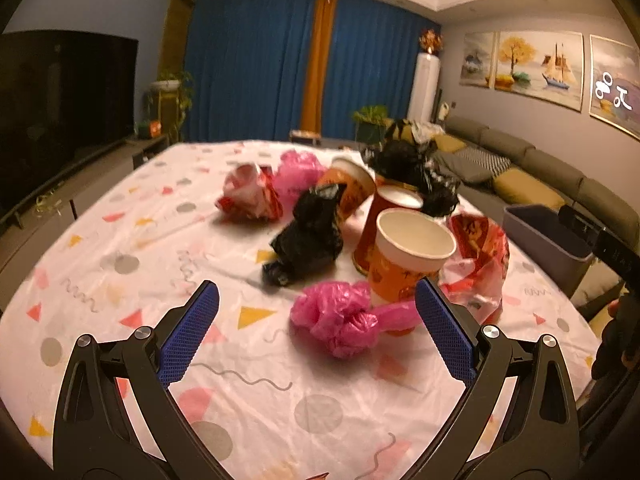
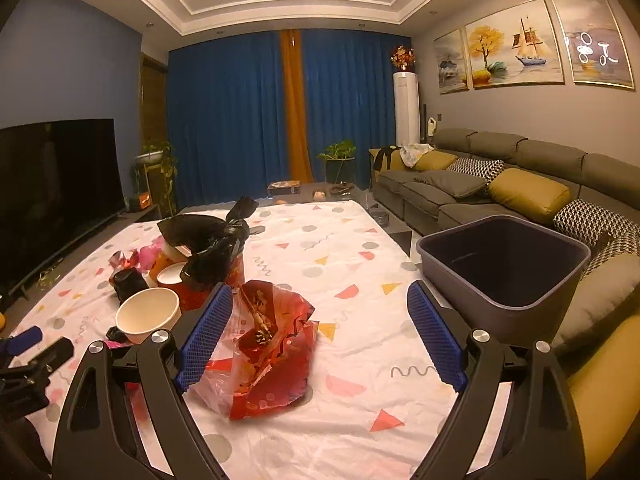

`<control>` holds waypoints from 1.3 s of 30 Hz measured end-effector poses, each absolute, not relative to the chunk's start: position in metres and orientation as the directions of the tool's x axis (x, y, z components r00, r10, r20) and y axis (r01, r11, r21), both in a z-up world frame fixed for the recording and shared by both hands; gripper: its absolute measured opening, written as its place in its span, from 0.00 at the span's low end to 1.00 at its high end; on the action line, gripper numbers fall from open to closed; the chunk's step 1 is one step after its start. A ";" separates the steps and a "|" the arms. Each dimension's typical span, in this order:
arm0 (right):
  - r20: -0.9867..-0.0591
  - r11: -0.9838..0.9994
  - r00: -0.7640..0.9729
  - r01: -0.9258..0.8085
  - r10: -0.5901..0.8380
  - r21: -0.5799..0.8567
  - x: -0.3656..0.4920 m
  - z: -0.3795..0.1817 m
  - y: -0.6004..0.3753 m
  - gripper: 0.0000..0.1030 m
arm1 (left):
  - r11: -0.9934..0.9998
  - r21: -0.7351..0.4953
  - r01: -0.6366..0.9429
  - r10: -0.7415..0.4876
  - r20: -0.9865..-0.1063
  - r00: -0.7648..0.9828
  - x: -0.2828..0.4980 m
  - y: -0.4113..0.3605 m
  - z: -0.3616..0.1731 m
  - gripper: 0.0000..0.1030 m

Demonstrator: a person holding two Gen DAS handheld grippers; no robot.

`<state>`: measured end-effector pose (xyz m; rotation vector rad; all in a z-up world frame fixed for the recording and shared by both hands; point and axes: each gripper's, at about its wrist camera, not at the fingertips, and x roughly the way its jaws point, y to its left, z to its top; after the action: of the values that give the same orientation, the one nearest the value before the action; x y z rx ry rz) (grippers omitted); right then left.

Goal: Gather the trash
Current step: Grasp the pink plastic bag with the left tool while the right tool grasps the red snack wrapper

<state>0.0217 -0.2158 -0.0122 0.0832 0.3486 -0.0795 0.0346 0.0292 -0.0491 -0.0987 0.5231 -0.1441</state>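
Trash lies on a table under a patterned cloth (image 1: pixel 120 248). In the left wrist view a crumpled pink bag (image 1: pixel 340 320) lies just ahead of my open left gripper (image 1: pixel 318 300), between its fingertips but untouched. Behind it are a black bag (image 1: pixel 308 236), paper cups (image 1: pixel 408 256), a red-white bag (image 1: pixel 252 194) and another pink bag (image 1: pixel 298 172). In the right wrist view a red plastic bag (image 2: pixel 272 344) lies inside my open right gripper (image 2: pixel 320 300), against its left finger (image 2: pixel 204 332). The pads do not press it. A black bag (image 2: pixel 208 244) sits over cups there.
A dark grey bin (image 2: pixel 508 264) stands off the table's right edge, empty inside, also seen as the bin (image 1: pixel 544 236) in the left view. A sofa (image 2: pixel 480 176) runs along the right wall. A television (image 2: pixel 52 188) stands left. The left gripper's body (image 2: pixel 32 356) shows at lower left.
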 end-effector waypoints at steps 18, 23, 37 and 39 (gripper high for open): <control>-0.471 0.994 0.882 0.073 -0.026 0.081 0.080 -0.044 -0.213 0.77 | 0.951 -0.234 0.204 -0.309 -0.666 0.679 0.087 0.019 -0.088 0.40; -0.515 0.994 0.857 0.058 -0.004 0.088 0.093 -0.052 -0.210 0.69 | 0.939 -0.264 0.218 -0.341 -0.656 0.674 0.088 0.022 -0.089 0.31; -0.590 0.993 0.804 0.003 0.069 0.119 0.115 -0.064 -0.204 0.29 | 0.952 -0.252 0.175 -0.292 -0.566 0.771 0.062 0.048 -0.059 0.28; -0.593 0.992 0.801 -0.009 0.085 0.129 0.115 -0.064 -0.204 0.13 | 0.952 -0.249 0.181 -0.293 -0.557 0.777 0.059 0.047 -0.054 0.28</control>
<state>0.1150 -0.2044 -0.0643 0.1220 0.6402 0.0504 0.0595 0.0465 -0.0544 -0.1858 0.6313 -0.2581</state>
